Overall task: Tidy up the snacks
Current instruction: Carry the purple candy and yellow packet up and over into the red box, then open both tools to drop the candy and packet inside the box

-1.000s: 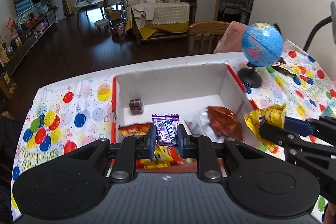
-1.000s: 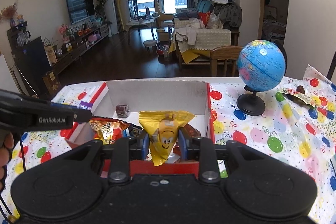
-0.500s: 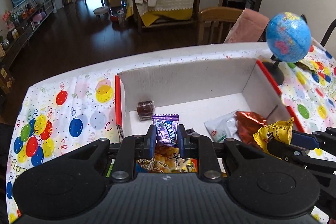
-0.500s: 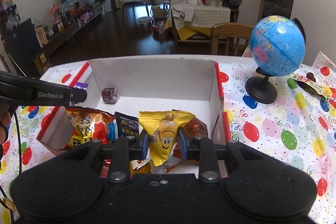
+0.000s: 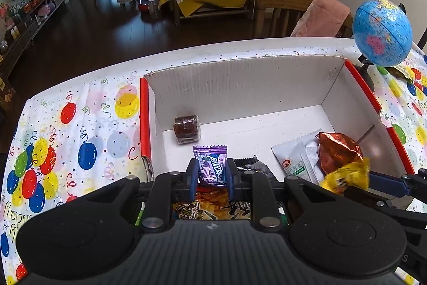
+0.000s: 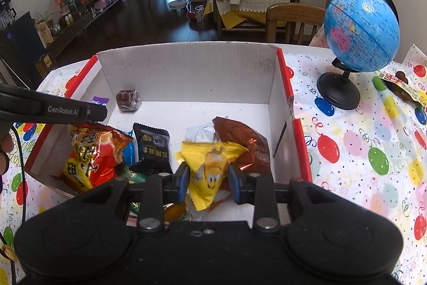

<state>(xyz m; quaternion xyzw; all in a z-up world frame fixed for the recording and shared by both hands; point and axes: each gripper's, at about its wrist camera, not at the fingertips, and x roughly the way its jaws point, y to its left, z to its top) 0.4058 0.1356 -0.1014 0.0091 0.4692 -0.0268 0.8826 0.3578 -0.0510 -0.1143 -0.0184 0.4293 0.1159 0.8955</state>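
Note:
A white cardboard box (image 5: pixel 240 82) with red edges stands on the balloon-print tablecloth (image 5: pixel 80 130). My left gripper (image 5: pixel 210 174) is shut on a small purple candy packet (image 5: pixel 210 166) and hangs over the box's near left part. In the right wrist view, that gripper (image 6: pixel 93 110) reaches in from the left with the purple packet (image 6: pixel 100 100) at its tip. My right gripper (image 6: pixel 208 178) is low over the box's near right part. Its jaws are opening, and a yellow packet (image 6: pixel 210 164) with a smiling face sits tilted and loose between them. That packet (image 5: pixel 344 178) looks blurred in the left wrist view.
In the box lie a red-orange chips bag (image 6: pixel 90 151), a black packet (image 6: pixel 154 148), a brown foil packet (image 6: pixel 240 135), a white packet (image 5: pixel 299 159) and a dark wrapped cube (image 6: pixel 128 99). A globe (image 6: pixel 360 31) and a loose snack (image 6: pixel 403 90) are right of the box. A wooden chair (image 6: pixel 291 15) stands behind the table.
Both grippers have sunk and moved forward over the box with their packets. The yellow packet now sits tilted and looser between the right fingers.

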